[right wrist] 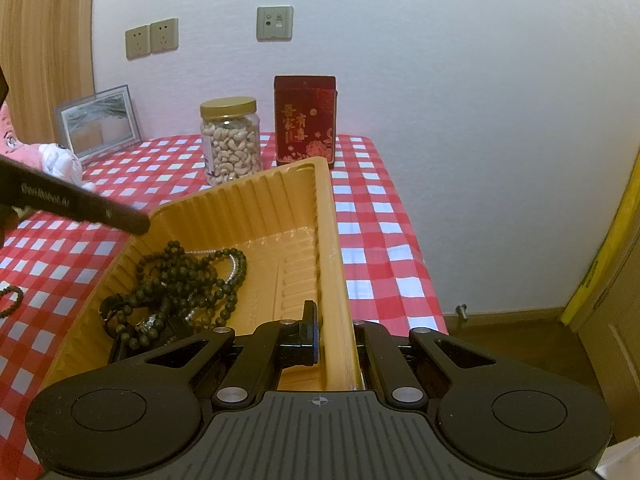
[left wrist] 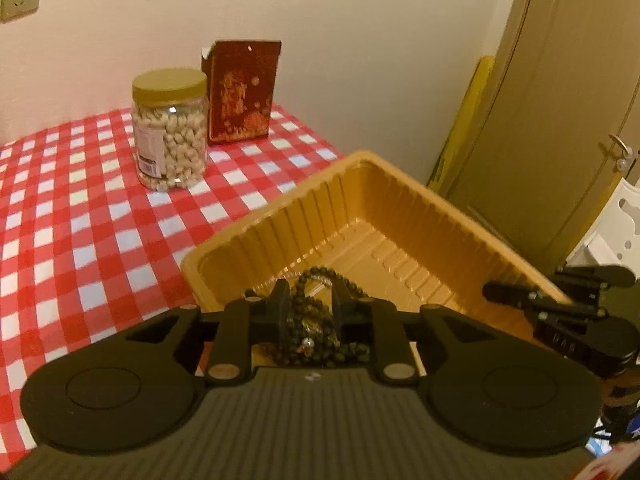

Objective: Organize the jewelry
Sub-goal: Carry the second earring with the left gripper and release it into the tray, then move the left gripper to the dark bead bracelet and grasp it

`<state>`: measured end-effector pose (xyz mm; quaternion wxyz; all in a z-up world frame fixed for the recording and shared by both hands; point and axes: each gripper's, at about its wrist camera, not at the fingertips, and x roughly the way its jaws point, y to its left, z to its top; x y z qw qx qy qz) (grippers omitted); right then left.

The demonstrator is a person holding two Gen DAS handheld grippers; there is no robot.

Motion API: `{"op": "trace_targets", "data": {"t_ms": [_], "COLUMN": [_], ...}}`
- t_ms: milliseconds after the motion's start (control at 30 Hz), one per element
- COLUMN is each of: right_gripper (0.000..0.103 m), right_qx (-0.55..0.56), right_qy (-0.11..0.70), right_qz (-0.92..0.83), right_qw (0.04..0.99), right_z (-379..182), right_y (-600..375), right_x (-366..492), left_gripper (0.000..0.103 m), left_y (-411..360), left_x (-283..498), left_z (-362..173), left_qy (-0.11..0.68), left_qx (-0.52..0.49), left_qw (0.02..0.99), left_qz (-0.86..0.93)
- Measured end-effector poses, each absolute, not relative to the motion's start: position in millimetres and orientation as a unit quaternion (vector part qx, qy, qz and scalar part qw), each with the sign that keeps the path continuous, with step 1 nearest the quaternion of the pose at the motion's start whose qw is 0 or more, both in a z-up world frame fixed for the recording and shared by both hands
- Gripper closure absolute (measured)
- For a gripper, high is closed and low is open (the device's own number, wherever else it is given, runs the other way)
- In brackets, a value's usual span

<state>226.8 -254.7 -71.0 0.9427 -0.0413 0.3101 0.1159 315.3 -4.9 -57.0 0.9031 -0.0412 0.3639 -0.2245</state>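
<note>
An orange plastic tray (right wrist: 256, 200) sits on the red checked tablecloth, near the table's right edge. A pile of dark bead strings (right wrist: 180, 280) and a thin silver chain (right wrist: 232, 268) lie in its left half. My left gripper (left wrist: 311, 296) hovers just above that pile, its jaws a little apart and the bead strings (left wrist: 310, 320) showing in the gap, loose on the tray floor. In the right wrist view the left gripper (right wrist: 136, 224) reaches in over the tray's left rim. My right gripper (right wrist: 334, 320) is shut on the tray's right wall, one finger inside and one outside.
A brown bead bracelet (right wrist: 10, 300) lies on the tablecloth (right wrist: 372, 216) left of the tray. Behind the tray stand a jar of cashews (right wrist: 231, 140) and a red box (right wrist: 305, 118). A framed mirror (right wrist: 98, 122) and a pink plush toy (right wrist: 48, 156) sit at the far left.
</note>
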Motion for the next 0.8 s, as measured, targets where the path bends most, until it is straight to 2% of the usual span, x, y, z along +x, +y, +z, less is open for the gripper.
{"op": "trace_targets", "data": {"t_ms": [367, 800], "right_gripper": [0.100, 0.100], "right_qx": [-0.041, -0.043], "right_qy": [0.310, 0.307], "right_qz": [0.117, 0.119], "right_qw": [0.943, 0.943], "right_z": [-72.2, -70.8], "right_y": [-254.6, -253.5], "right_x": [225.6, 227.8], "left_gripper": [0.082, 0.082], "left_y": [63.8, 149.6], "left_x": [298.0, 243.0], "left_z": [-47.3, -61.7], "left_qy": [0.362, 0.389], "left_qx": [-0.059, -0.073], "left_qw": [0.920, 0.918], "left_qz": [-0.140, -0.021]}}
